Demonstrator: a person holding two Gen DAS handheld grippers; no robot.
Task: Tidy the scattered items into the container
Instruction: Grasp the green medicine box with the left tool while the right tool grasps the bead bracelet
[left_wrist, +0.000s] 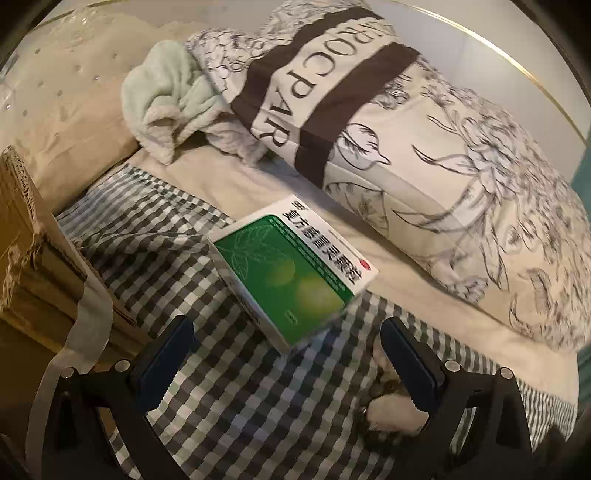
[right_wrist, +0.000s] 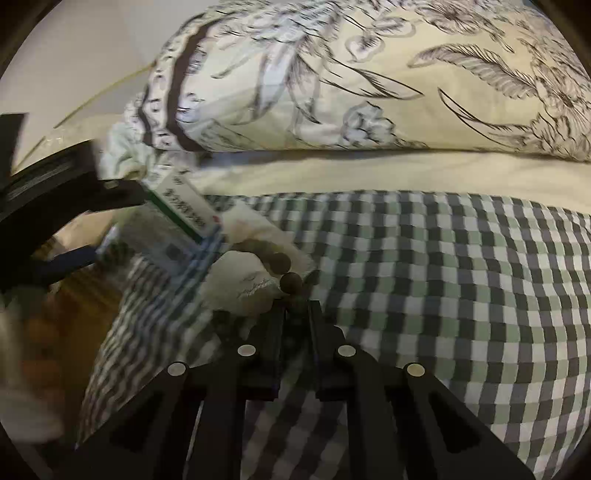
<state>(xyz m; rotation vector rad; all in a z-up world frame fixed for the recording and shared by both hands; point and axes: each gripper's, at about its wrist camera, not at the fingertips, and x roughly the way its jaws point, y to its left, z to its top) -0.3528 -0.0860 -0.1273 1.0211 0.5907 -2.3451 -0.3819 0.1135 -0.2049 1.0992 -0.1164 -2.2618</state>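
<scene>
- The left gripper (left_wrist: 286, 345) has its fingers (left_wrist: 166, 349) spread wide and holds nothing; the blue pads face each other across open checked fabric.
- Just ahead of the gap between them lies a green-and-white medicine box (left_wrist: 291, 273), flat on the checked blanket (left_wrist: 236, 406), its near corner reaching toward the gap but touching neither finger.
- Beside the right-hand finger in the left wrist view, a string of dark beads (left_wrist: 373, 397) lies against a small white pouch (left_wrist: 395, 410) on the blanket.
- The right gripper (right_wrist: 297, 314) has its fingers (right_wrist: 271, 332) pressed nearly together, with dark beads (right_wrist: 290, 282) at the tips; they appear pinched on the strand, though the contact is partly hidden.
- The white pouch (right_wrist: 240, 284) sits just left of those fingertips, touching the beads.
- Beyond it the medicine box (right_wrist: 181, 210) shows blurred, with the black frame of the left gripper (right_wrist: 70, 177) next to it.
- A cardboard box (left_wrist: 33, 251) with a loose strip of tape stands at the left edge of the bed, near the blanket's border.
- Farther back, a large floral pillow (left_wrist: 424, 147) with brown bands and lettering rests on the cream sheet (left_wrist: 258, 181), and a pale green towel (left_wrist: 166, 99) is bunched against its far end.
</scene>
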